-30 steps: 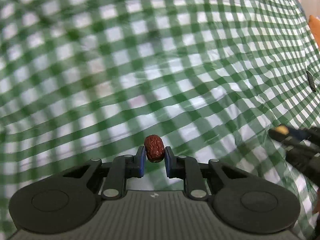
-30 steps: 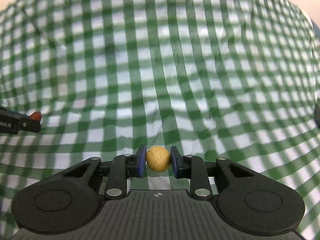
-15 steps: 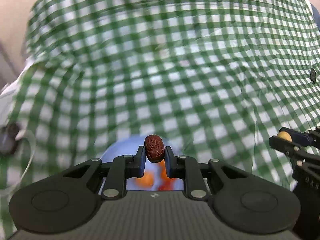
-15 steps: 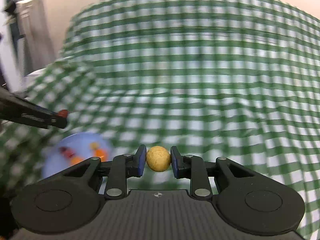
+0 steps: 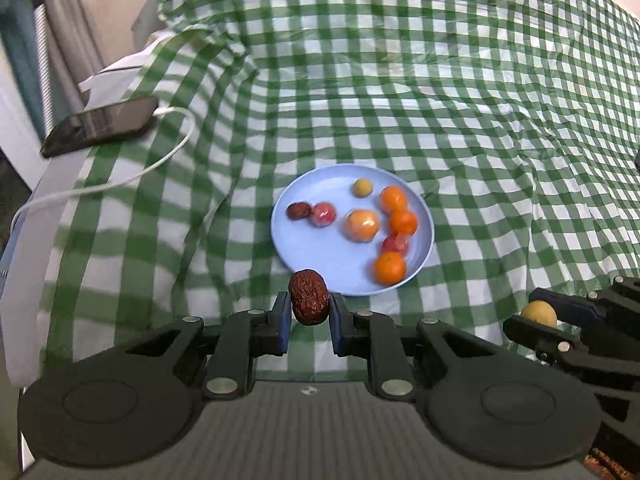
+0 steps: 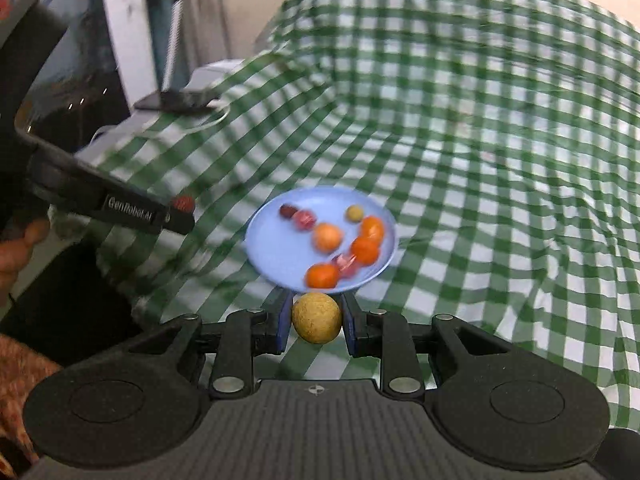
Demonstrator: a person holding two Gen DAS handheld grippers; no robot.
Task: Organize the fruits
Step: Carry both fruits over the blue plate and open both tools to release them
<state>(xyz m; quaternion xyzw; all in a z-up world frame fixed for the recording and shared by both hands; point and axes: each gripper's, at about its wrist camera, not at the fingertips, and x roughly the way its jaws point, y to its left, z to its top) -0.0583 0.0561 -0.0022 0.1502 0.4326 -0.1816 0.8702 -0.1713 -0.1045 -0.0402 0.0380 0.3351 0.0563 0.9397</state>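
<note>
Plate (image 5: 424,216) of fruit has swung into view ahead of us — left gripper (image 5: 309,312) clamps the red date (image 5: 309,297), right gripper (image 6: 316,322) the yellow ball-fruit (image 6: 316,318), probably a longan — drop-off looks next.

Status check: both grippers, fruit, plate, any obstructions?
Left gripper shut on red date. Right gripper shut on yellow fruit. Blue plate ahead, already holding fruit. Phone and cable off left, not in the way.

Clearance, table with checked cloth (image 5: 460,92)
Cloth bare right of and beyond blue plate (image 5: 316,248); phone (image 5: 100,126) and cable (image 5: 120,178) occupy left edge.
</note>
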